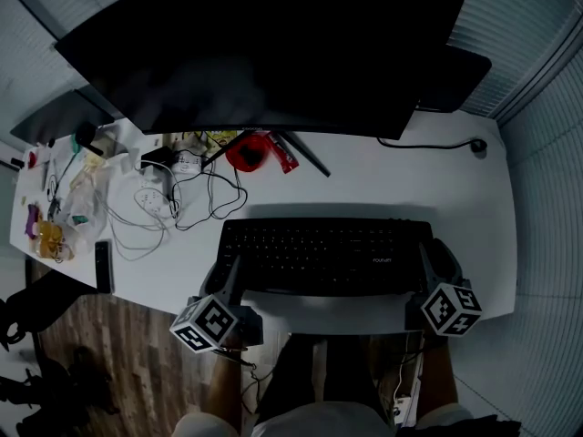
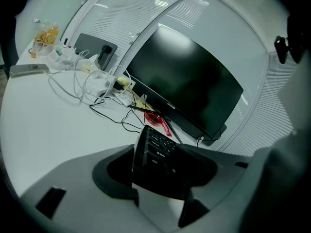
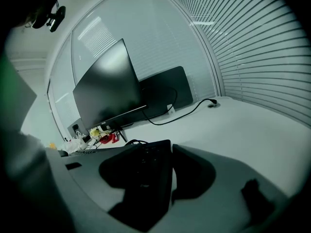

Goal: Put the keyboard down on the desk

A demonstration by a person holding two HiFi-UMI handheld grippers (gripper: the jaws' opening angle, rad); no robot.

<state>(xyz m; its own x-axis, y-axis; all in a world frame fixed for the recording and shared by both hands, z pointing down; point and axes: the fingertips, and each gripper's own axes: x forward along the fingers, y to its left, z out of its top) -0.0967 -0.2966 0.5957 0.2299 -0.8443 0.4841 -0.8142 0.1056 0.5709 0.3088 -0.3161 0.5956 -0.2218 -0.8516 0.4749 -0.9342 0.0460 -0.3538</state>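
Observation:
A black keyboard (image 1: 323, 255) lies lengthwise along the front of the white desk (image 1: 392, 185), and I cannot tell whether it touches the top. My left gripper (image 1: 231, 276) is shut on its left end. In the left gripper view that end (image 2: 154, 149) sits wedged between the jaws of my left gripper (image 2: 160, 166). My right gripper (image 1: 426, 267) is shut on the right end. The right gripper view shows the keyboard's edge (image 3: 148, 171) held in my right gripper (image 3: 163, 176).
A large dark monitor (image 1: 273, 53) stands behind the keyboard, with a second dark panel (image 1: 460, 76) at the back right. A red object (image 1: 250, 150), tangled cables (image 1: 182, 198) and small clutter fill the left. A dark remote (image 1: 104, 267) lies at the left front edge.

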